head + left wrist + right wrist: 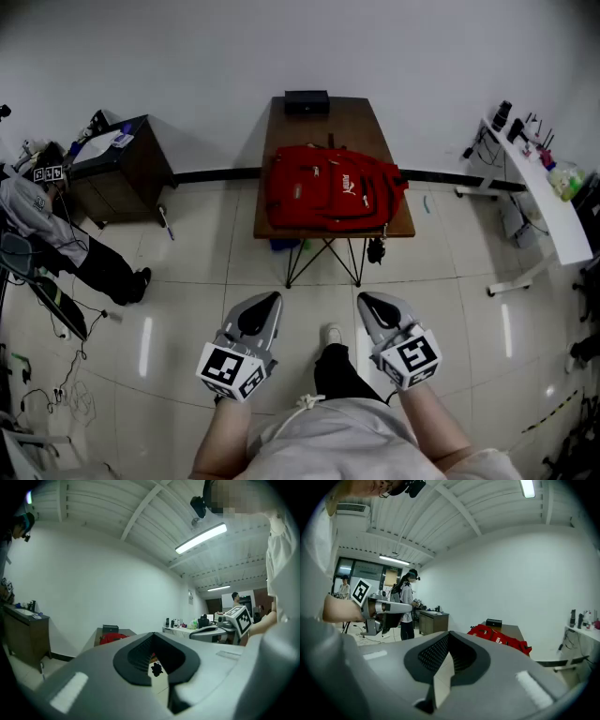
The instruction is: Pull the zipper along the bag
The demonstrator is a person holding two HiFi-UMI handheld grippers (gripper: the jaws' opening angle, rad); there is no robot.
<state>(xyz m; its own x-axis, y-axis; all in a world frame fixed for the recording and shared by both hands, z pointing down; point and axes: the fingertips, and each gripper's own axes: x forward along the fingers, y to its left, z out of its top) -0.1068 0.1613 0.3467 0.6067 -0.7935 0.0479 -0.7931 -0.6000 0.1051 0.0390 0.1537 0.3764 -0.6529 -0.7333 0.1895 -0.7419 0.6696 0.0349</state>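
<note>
While I hold both grippers low above the floor, the red bag [333,187] lies on the wooden table [347,117], well ahead of the jaws.
Left gripper [269,301], right gripper [367,300]: jaws drawn together, nothing between them.

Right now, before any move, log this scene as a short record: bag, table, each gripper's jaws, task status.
bag: red backpack, lying flat on the table, neither gripper near it
table: wooden table, black box at its far end
left gripper: low by the person's body, jaws together, nothing between them
right gripper: low by the person's body, jaws together, nothing between them
task status: zipper pull not yet begun
</note>
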